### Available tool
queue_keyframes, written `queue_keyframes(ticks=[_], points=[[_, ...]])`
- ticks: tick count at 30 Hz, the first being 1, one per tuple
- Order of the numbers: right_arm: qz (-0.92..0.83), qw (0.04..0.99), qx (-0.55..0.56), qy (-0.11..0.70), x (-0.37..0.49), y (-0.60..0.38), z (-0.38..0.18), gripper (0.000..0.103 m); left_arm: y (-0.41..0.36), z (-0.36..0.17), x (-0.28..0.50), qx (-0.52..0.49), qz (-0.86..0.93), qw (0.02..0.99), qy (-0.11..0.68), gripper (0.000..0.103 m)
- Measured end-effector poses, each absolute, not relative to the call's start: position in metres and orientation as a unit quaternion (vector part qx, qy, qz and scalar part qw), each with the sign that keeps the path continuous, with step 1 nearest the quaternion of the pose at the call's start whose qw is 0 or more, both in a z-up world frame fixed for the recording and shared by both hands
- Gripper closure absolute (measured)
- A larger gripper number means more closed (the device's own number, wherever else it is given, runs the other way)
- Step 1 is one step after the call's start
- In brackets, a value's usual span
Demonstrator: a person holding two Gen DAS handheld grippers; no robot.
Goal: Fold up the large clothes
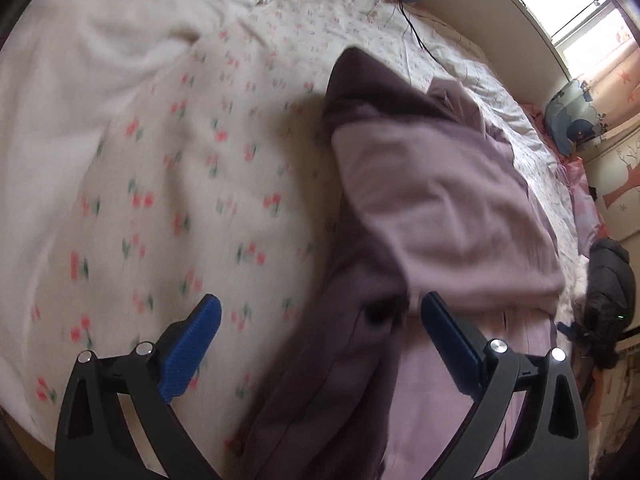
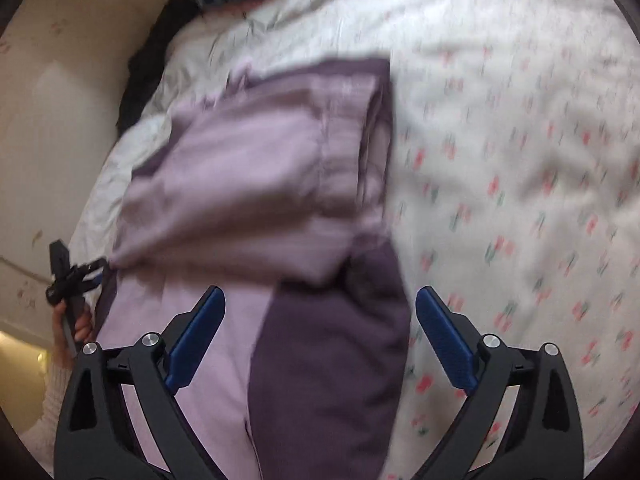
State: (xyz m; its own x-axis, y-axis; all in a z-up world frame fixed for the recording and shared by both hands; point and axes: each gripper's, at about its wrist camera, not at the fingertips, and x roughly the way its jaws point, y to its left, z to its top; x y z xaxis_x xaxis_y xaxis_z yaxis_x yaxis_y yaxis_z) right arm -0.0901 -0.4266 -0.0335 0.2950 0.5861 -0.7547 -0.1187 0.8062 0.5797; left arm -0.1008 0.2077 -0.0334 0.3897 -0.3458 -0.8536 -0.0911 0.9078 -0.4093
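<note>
A two-tone purple garment (image 1: 432, 208), light lilac with dark purple panels, lies partly folded on the bed; it also shows in the right wrist view (image 2: 256, 184). My left gripper (image 1: 320, 320) is open and empty, hovering just above the garment's dark near part. My right gripper (image 2: 320, 312) is open and empty, above the garment's near end where lilac meets dark purple. At the left edge of the right wrist view, a hand holds the other gripper (image 2: 72, 276) beside the garment. Both views are motion-blurred.
The bed is covered by a white sheet with red cherry print (image 1: 180, 200), rumpled white bedding (image 1: 100, 40) at the far side. A cream wall (image 2: 48, 120), a black cable (image 1: 412, 28), a dark jacket (image 1: 608, 280) and blue cushions (image 1: 576, 120) border the bed.
</note>
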Motion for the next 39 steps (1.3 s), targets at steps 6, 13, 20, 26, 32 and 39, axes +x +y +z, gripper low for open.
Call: queue_keyframes(ticks=[6,13,20,26,32,39], points=[[0.321,0.693,0.351,0.541,-0.177,-0.465,-0.065,0.01,0.231,-0.05,-0.184,-0.234,-0.208,0.754,0.578,0.007],[0.35,0.632,0.39,0.571,-0.262,-0.486,-0.093,0.007,0.272,-0.095,-0.285,-0.334,-0.257,0.672,0.609,0.007],[0.427,0.569,0.441,0.548,-0.293,-0.457,-0.11,0.007,0.255,-0.111,-0.322,-0.388,-0.327,0.633,0.584,0.007],[0.426,0.587,0.429,0.539,-0.3,-0.431,-0.116,0.009,0.224,-0.101,-0.325,-0.339,-0.345,0.64,0.597,0.007],[0.425,0.626,0.421,0.5,-0.319,-0.427,-0.102,0.062,0.208,-0.066,-0.335,-0.257,-0.306,0.716,0.573,0.033],[0.431,0.617,0.419,0.508,-0.324,-0.416,-0.094,0.061,0.194,-0.039,-0.347,-0.177,-0.289,0.766,0.547,0.057]])
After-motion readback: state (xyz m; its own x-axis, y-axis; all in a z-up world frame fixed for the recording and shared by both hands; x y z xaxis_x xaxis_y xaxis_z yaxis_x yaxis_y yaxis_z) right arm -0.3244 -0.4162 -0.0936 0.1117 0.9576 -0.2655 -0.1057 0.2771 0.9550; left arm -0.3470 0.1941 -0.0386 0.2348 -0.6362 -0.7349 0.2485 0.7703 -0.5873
